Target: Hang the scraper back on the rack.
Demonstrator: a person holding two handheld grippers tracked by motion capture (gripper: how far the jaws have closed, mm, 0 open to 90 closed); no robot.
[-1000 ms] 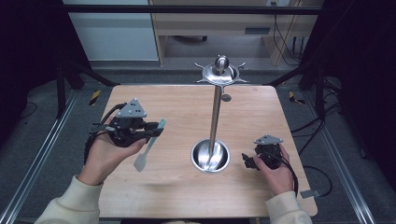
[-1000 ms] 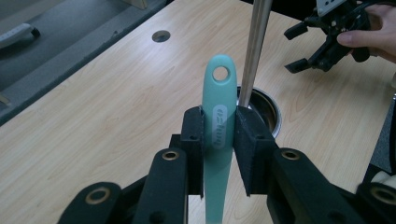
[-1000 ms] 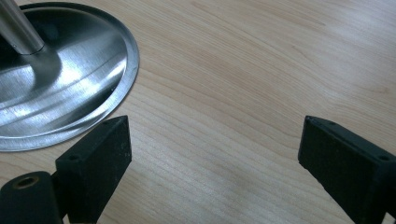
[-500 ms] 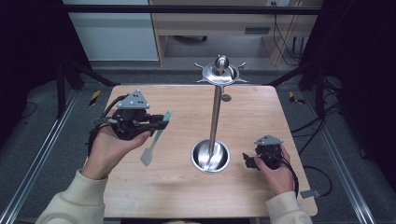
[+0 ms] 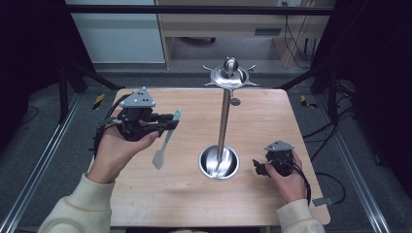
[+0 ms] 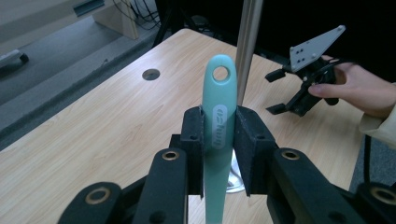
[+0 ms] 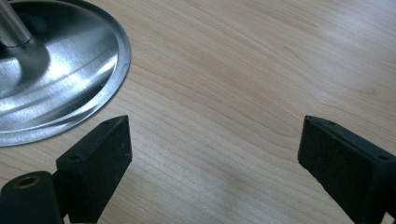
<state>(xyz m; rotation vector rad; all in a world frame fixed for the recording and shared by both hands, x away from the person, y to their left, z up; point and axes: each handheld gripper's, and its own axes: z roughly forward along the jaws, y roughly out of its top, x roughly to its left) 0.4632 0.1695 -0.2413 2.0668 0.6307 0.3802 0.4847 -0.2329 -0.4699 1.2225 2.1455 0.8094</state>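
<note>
Because its handle hole must meet a hook atop the steel stand (image 5: pixel 224 121), the left hand-held gripper (image 5: pixel 171 120) clamps the teal spatula (image 5: pixel 166 140) left of it; the right hand-held gripper (image 5: pixel 258 167) rests open beside its base.

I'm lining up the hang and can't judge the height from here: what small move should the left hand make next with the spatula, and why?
Probably lift. The left gripper is clamped on the teal spatula, hanging hole free above the jaws, but in the high view it sits well below the stand's hook ring. Raise it toward a hook; the right gripper rests open.
</note>
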